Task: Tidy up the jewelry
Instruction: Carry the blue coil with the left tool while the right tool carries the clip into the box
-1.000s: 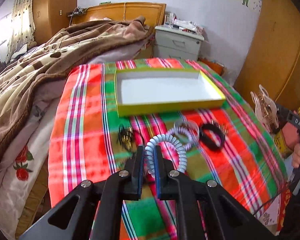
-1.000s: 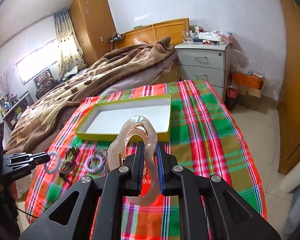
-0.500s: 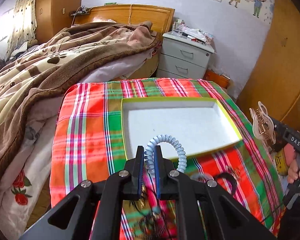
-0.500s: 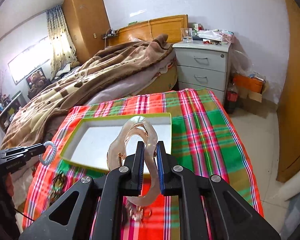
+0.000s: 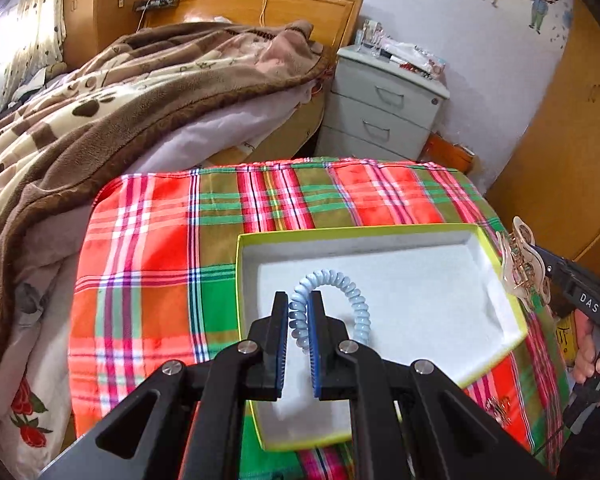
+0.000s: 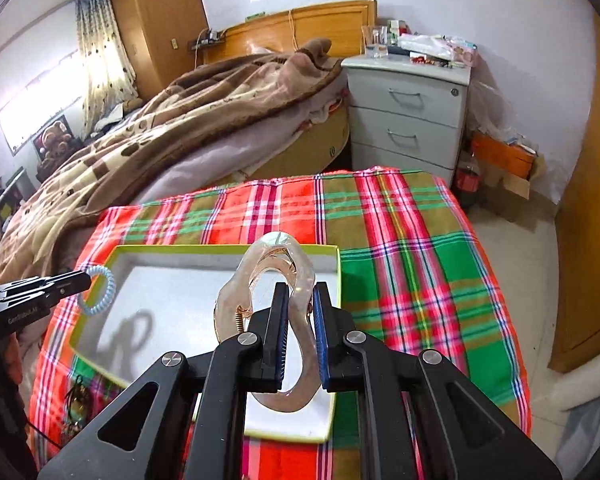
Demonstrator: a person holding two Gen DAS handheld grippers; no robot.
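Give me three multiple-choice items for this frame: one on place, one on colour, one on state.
1. Where is the pale blue spiral hair tie?
A. lying on the plaid cloth
B. held over the shallow yellow-rimmed white tray
C. on the nightstand

2. What colour is the large wavy plastic hair claw?
A. translucent pink
B. black
C. green

3. What state is the right gripper in?
A. open, holding nothing
B. out of view
C. shut on the claw

Answers:
1. B: the left gripper has the coil between its fingers, with the tray's white floor behind it.
2. A: the tray shows faintly through its pink body.
3. C: both blue-padded fingers press the claw's sides.
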